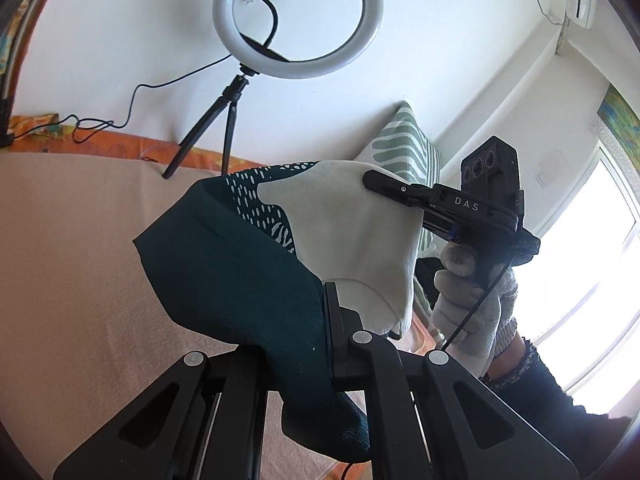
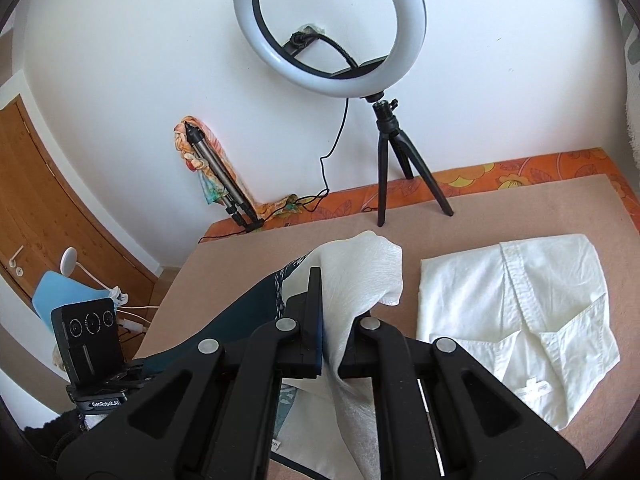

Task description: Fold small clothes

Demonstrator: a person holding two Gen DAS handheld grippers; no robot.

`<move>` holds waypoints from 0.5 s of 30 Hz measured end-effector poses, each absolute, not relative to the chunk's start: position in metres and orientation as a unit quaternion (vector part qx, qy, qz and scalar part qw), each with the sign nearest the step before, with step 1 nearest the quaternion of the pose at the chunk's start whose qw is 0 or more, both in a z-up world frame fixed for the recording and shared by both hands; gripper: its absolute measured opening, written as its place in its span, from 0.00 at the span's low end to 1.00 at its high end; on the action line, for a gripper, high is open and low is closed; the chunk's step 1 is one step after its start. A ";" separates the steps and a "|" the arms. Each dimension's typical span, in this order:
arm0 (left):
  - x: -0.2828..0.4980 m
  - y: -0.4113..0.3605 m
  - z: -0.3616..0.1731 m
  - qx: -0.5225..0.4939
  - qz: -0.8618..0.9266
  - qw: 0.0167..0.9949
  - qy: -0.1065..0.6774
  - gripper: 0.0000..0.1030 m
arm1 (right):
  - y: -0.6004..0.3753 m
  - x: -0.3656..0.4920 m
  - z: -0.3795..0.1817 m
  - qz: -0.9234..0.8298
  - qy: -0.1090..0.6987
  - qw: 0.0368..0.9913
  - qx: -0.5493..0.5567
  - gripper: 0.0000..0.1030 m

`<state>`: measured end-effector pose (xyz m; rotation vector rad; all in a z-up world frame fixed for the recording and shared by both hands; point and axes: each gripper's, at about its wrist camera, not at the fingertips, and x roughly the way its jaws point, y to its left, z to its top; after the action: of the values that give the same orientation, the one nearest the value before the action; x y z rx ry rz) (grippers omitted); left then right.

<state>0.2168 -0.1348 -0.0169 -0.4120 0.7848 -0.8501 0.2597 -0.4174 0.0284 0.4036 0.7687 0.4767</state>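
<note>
two grippers hold up one small cloth

the left gripper (image 1: 329,300) and right gripper (image 2: 322,312) are both pinched tight on the green and white cloth (image 1: 256,264), lifted above the bed (image 1: 60,240), beside a folded white shirt (image 2: 520,320).

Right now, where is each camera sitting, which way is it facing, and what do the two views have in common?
Left wrist: on the left gripper, facing the wall across the beige blanket; shows the right gripper and gloved right hand.
Right wrist: on the right gripper, facing the same wall; shows the left gripper's camera block and a folded white shirt.
Shared: the green-and-white garment both grippers pinch, and the ring light.
</note>
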 end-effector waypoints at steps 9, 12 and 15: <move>0.246 -0.219 -0.011 -0.169 -0.435 0.810 0.355 0.05 | -0.505 0.278 0.040 0.192 0.351 0.899 0.179 0.04; 0.256 -0.245 -0.016 -0.159 -0.439 0.810 0.354 0.05 | -0.529 0.288 0.035 0.182 0.352 0.902 0.171 0.04; 0.265 -0.269 -0.024 -0.139 -0.441 0.812 0.358 0.05 | -0.548 0.301 0.022 0.175 0.357 0.902 0.167 0.04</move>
<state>0.2648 -0.2687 -0.0237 -0.2976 0.7642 -0.9409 0.3014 -0.5483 0.0225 0.3456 0.7381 0.3609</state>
